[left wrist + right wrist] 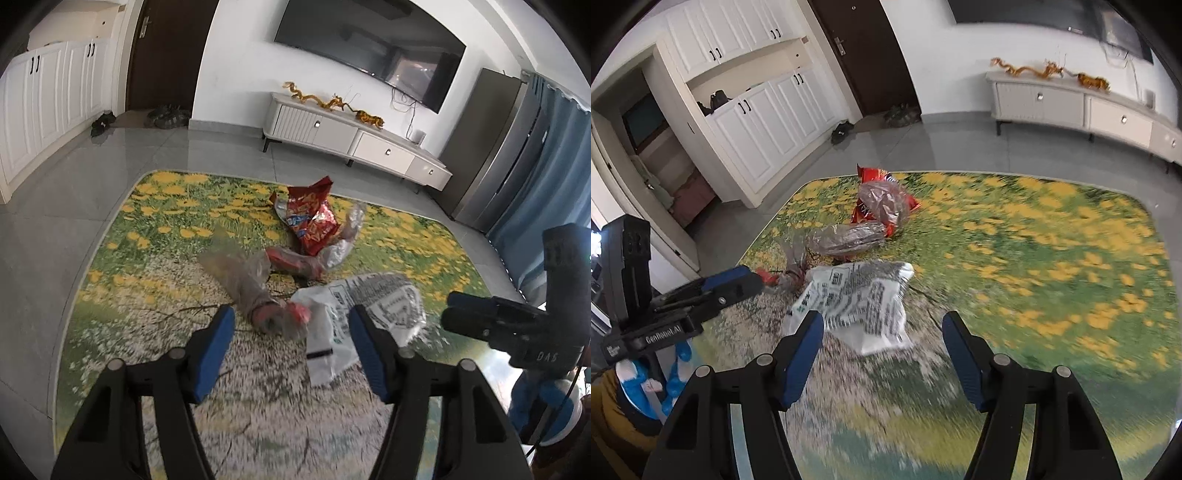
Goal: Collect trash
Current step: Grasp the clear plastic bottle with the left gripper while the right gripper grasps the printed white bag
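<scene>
Hovering left claw (291, 347) and right claw (882, 352) gaping empty, crinkled white printed bag (864, 302), floral rug (1034, 258)

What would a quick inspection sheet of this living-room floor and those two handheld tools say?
Surface: flower-print rug on grey floor tiles.
Job's things: white printed plastic bag, red snack bag, clear plastic wrappers, all lying together on the rug, none picked up.
Clutter: shoes by the dark door.
Grippers: left gripper and right gripper both above the trash, jaws apart, nothing between them.
Cables: wires hanging below the television.
Surroundings: white cabinets, TV stand with golden dragon ornaments, blue curtain.
</scene>
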`<state>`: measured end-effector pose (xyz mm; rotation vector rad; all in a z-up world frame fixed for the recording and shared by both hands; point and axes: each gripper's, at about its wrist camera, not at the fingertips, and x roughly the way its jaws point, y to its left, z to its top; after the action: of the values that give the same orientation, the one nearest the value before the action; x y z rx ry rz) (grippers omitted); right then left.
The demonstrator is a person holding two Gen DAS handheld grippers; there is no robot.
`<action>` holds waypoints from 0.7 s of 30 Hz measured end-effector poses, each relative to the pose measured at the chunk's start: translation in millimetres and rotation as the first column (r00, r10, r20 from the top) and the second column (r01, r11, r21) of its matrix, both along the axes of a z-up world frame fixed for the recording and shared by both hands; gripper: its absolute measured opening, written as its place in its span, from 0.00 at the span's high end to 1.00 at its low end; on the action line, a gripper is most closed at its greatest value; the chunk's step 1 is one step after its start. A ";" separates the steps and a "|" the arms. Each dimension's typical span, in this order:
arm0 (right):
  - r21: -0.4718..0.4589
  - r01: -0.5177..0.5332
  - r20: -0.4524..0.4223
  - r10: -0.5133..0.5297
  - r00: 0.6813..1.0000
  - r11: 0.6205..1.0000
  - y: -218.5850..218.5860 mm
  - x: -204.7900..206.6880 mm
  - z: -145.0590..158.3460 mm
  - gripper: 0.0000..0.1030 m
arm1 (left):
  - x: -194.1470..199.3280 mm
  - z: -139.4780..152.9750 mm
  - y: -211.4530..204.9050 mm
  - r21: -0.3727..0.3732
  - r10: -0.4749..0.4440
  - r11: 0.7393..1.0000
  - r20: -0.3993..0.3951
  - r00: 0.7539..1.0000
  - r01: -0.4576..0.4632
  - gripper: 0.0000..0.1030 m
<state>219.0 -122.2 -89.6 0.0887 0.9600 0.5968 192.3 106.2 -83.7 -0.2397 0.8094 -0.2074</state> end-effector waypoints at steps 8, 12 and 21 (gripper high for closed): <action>0.046 -0.019 -0.059 0.022 0.998 0.999 16.4 23.4 -23.6 0.54 | 9.5 -18.5 4.8 -0.033 -0.005 0.999 -0.048 0.999 0.003 0.69; 0.055 -0.030 -0.067 0.034 0.997 0.998 16.7 18.1 -27.5 0.75 | 5.6 -22.1 7.5 -0.056 -0.007 0.998 -0.055 0.998 0.004 0.88; 0.044 -0.022 -0.002 0.022 1.000 0.999 -2.2 -19.7 -1.3 0.80 | -29.9 -1.7 7.2 -0.038 0.009 0.999 -0.011 1.000 -0.009 0.91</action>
<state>199.3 -124.4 -90.9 0.1181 0.9518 0.6377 162.5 113.4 -85.4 -0.2802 0.8157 -0.2132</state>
